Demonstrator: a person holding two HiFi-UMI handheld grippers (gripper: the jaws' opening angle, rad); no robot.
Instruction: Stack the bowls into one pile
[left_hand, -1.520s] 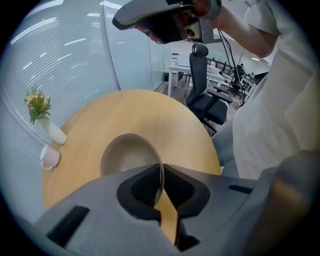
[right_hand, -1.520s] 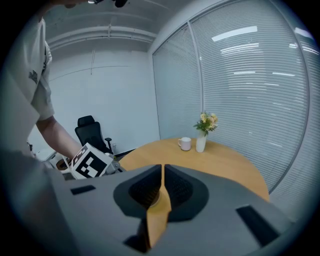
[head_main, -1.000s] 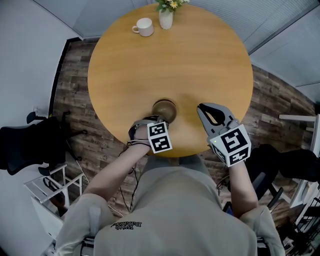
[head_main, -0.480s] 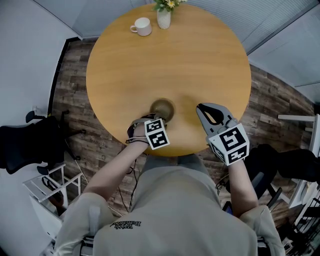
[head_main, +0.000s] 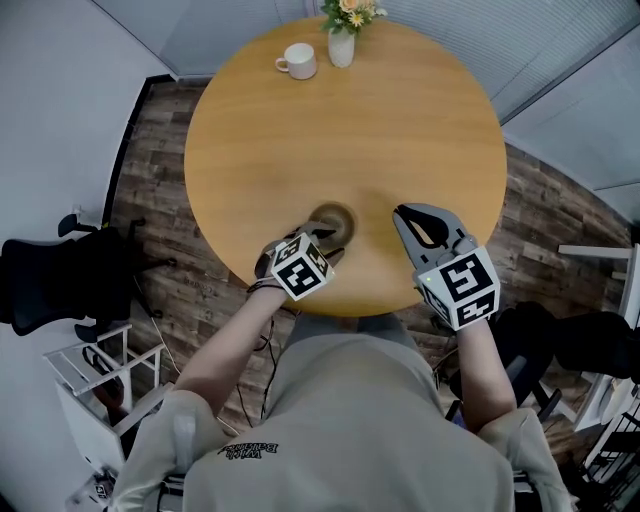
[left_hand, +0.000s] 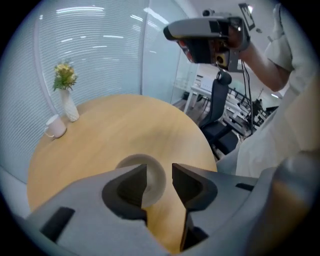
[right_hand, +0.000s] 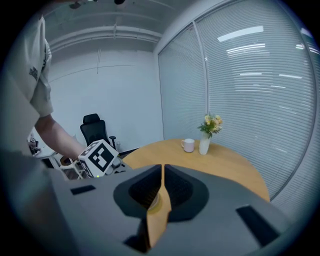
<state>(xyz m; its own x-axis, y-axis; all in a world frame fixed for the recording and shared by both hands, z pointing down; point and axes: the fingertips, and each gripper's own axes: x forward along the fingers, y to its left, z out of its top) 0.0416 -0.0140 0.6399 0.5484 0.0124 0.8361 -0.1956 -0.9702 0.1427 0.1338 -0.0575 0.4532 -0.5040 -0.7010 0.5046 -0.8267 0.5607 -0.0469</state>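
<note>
bowl pile (head_main: 332, 221) set on table (head_main: 350, 130), no loose bowl seen | left gripper (left_hand: 159, 171) jaws just opened wide, clear of pile, nothing held | right gripper (right_hand: 163, 170) closed, empty | task judged done

There are 1 table (head_main: 400, 120), 1 bowl (head_main: 333, 219), 1 mug (head_main: 300, 61), 1 vase (head_main: 342, 47) and 2 grippers (head_main: 322, 243) (head_main: 403, 215).

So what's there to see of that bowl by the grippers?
The bowl is small, round and dull brown, sitting upright on the wooden table near the person's edge. Whether it is one bowl or several nested I cannot tell. The left gripper hangs just above it, jaws just opened and apart, seemingly not touching.
</note>
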